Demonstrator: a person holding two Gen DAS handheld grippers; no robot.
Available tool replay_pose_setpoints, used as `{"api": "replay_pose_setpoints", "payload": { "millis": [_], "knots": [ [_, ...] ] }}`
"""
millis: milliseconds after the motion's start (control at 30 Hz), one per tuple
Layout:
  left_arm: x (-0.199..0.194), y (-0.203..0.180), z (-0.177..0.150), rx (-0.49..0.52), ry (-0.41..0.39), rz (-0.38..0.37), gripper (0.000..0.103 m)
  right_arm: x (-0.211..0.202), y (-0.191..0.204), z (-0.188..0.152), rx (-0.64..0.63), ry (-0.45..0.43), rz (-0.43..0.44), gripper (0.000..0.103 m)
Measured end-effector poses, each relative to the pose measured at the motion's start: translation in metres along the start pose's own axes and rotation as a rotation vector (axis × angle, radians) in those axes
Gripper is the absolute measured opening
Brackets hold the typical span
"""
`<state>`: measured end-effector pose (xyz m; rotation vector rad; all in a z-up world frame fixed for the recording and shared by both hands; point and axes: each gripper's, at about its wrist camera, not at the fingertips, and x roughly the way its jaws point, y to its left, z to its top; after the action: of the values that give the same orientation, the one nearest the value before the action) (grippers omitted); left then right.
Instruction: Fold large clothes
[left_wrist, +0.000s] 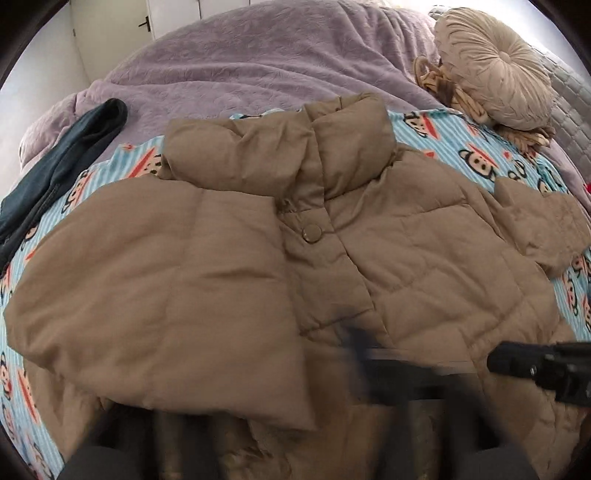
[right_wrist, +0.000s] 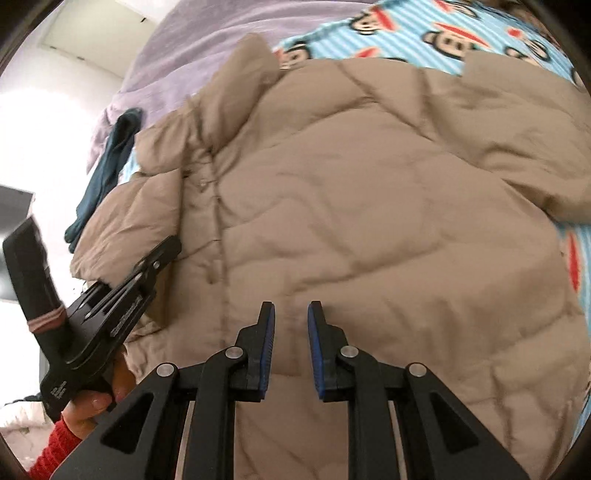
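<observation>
Currently, left wrist view: tan puffer jacket (left_wrist: 295, 258) lies front-up on a monkey-print blanket (left_wrist: 443, 136), collar toward the far side, one sleeve folded across the chest. Snap button (left_wrist: 312, 233) visible on the placket. Dark teal garment (left_wrist: 55, 166) lies at the blanket's left edge, on the lilac bedspread (left_wrist: 240, 66). Round beige cushion (left_wrist: 491, 70) sits far right. The left gripper's own fingers are a motion-blurred smear at the bottom; probably spread wide, nothing between them. Right gripper (left_wrist: 543, 369) pokes in from the right edge.

Right wrist view: right gripper (right_wrist: 291, 350) over the jacket's lower front panel, blue pads a narrow gap apart, nothing clamped. Left gripper (right_wrist: 122, 295) at the left, over the jacket's hem edge, held by a hand (right_wrist: 92, 406) in a red sleeve (right_wrist: 51, 454).
</observation>
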<state>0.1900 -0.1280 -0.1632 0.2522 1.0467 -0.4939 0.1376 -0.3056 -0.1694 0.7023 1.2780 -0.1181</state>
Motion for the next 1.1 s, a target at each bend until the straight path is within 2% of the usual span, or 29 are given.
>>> {"api": "replay_pose_setpoints", "payload": {
  "millis": [67,133,167,200,267,367,467,533,633,700,767,833,867,933,967,1000,1100],
  "knots": [
    [-0.014,0.002,-0.007,0.016,-0.064,0.031,0.102,0.003,0.000,0.000,-0.001,-0.005,-0.010,0.021],
    [-0.033,0.011,-0.012,0.039,-0.072,0.046,0.102,0.005,0.009,0.003,-0.021,-0.012,-0.030,0.024],
    [-0.043,0.022,-0.016,0.028,-0.095,0.063,0.102,-0.006,0.007,0.004,-0.037,-0.017,-0.037,0.036],
    [-0.053,0.031,-0.019,0.009,-0.121,0.084,0.102,-0.014,0.009,0.001,-0.068,-0.027,-0.048,0.057],
    [-0.074,0.061,-0.026,-0.073,-0.180,0.154,0.102,-0.027,0.026,-0.002,-0.158,-0.075,-0.063,0.083],
    [-0.085,0.115,-0.040,-0.246,-0.184,0.264,0.102,-0.041,0.082,-0.003,-0.364,-0.180,-0.078,0.084],
    [-0.067,0.162,-0.060,-0.399,-0.105,0.311,0.102,-0.042,0.135,-0.021,-0.599,-0.239,-0.090,0.085],
    [-0.052,0.176,-0.070,-0.433,-0.060,0.330,0.102,-0.028,0.169,-0.035,-0.742,-0.245,-0.122,0.089],
    [-0.033,0.179,-0.083,-0.431,-0.019,0.343,0.102,0.014,0.213,-0.050,-0.917,-0.259,-0.235,0.090],
    [-0.027,0.177,-0.085,-0.421,-0.020,0.350,0.102,0.033,0.226,-0.053,-0.970,-0.288,-0.314,0.090],
    [-0.023,0.175,-0.084,-0.419,-0.019,0.349,0.102,0.046,0.227,-0.042,-0.952,-0.332,-0.395,0.090],
    [-0.023,0.174,-0.085,-0.416,-0.010,0.336,0.102,0.046,0.212,-0.014,-0.831,-0.335,-0.405,0.089],
    [-0.028,0.174,-0.086,-0.416,-0.005,0.318,0.102,0.041,0.195,0.003,-0.722,-0.323,-0.377,0.087],
    [-0.038,0.181,-0.081,-0.422,-0.028,0.254,0.102,0.032,0.157,0.029,-0.536,-0.281,-0.300,0.060],
    [-0.044,0.188,-0.077,-0.437,-0.046,0.223,0.102,0.030,0.131,0.042,-0.422,-0.232,-0.221,0.024],
    [-0.048,0.198,-0.071,-0.464,-0.058,0.186,0.102,0.030,0.111,0.049,-0.341,-0.186,-0.159,0.009],
    [-0.055,0.221,-0.053,-0.541,-0.093,0.129,0.101,0.035,0.054,0.060,-0.125,-0.090,0.013,0.009]
  ]
}}
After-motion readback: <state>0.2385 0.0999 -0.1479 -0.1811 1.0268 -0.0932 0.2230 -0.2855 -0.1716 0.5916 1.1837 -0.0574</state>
